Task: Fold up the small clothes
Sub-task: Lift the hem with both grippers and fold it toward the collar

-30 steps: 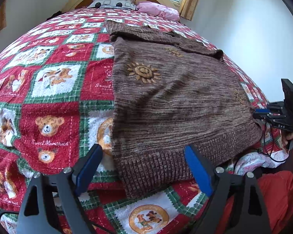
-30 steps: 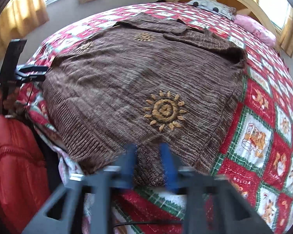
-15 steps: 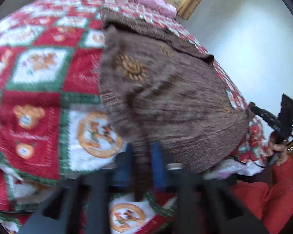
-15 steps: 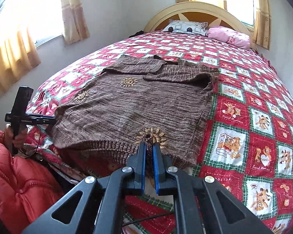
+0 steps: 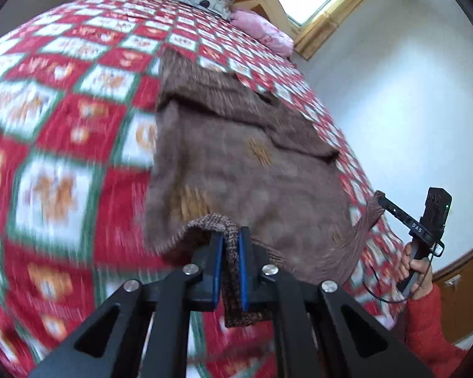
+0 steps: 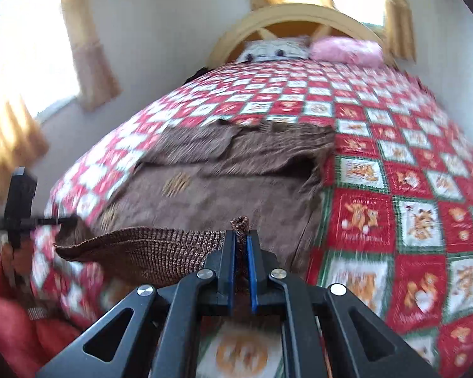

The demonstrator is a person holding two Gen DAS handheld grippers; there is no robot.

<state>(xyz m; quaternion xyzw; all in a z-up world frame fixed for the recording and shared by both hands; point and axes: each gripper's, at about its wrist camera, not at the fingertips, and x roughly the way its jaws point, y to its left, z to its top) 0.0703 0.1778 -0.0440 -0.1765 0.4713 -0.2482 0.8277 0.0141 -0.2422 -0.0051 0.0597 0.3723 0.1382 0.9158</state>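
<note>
A brown knitted sweater [image 5: 236, 163] with orange sun patterns lies on the bed, its sleeves folded across the far end. My left gripper [image 5: 230, 236] is shut on the ribbed hem at one near corner, and the knit hangs down between its blue pads. In the right wrist view the sweater [image 6: 236, 189] has its near hem lifted off the quilt. My right gripper [image 6: 242, 237] is shut on the other hem corner, with a tuft of knit sticking up above the pads. The hem stretches taut between the two grippers.
A red, green and white teddy-bear quilt [image 6: 394, 189] covers the bed. Pillows [image 6: 343, 48] lie against the arched headboard. The other gripper held by a hand in a red sleeve [image 5: 425, 308] shows at the right of the left wrist view. White walls and curtained windows stand close by.
The left gripper went from wide open to shut on the hem. Both grippers rose and lifted the near hem off the quilt. Both views are tilted now.
</note>
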